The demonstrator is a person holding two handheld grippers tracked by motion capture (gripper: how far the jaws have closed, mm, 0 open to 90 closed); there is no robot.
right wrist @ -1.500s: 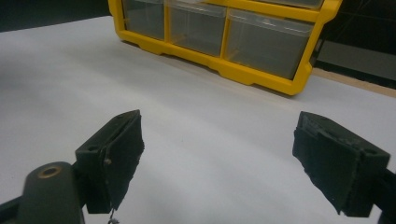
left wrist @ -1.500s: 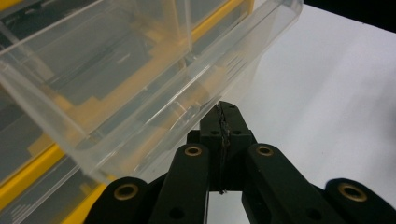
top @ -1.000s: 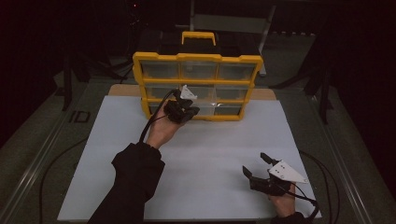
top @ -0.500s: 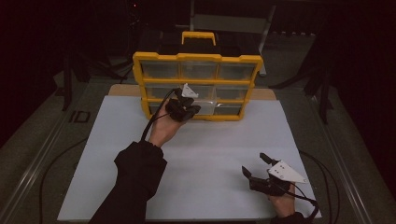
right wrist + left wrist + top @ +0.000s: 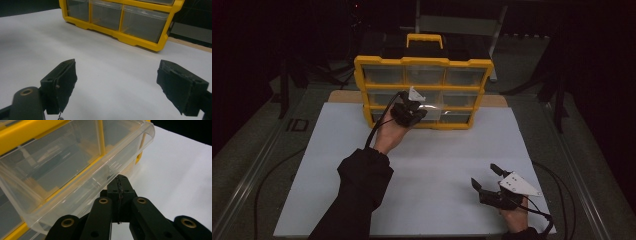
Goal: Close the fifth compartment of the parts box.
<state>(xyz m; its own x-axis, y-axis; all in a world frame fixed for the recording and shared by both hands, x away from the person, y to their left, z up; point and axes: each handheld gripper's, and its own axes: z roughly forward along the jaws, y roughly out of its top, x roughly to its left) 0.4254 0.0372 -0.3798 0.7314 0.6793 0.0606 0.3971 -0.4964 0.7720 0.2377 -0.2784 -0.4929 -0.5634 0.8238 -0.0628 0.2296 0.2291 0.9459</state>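
A yellow organizer [image 5: 422, 62] with clear drawers stands upright at the far edge of the white board. One clear drawer [image 5: 435, 108] in its lower middle sticks out a little. My left gripper [image 5: 418, 113] is at that drawer's front. In the left gripper view the jaws [image 5: 118, 181] are pressed together, with their tips at the lower front lip of the drawer [image 5: 75, 170]. My right gripper [image 5: 485, 176] rests low at the near right of the board, open with nothing between its fingers. The right gripper view looks past those wide-apart jaws [image 5: 117, 80] to the organizer [image 5: 140, 40].
The white board [image 5: 447, 155] covers the table between the two hands. A yellow carry handle [image 5: 424, 40] tops the organizer. A black cable [image 5: 377, 127] trails from the left gripper. Dark rails and floor surround the table.
Almost nothing: the left gripper has shifted very slightly at the drawer's front. The right gripper has stayed put and open.
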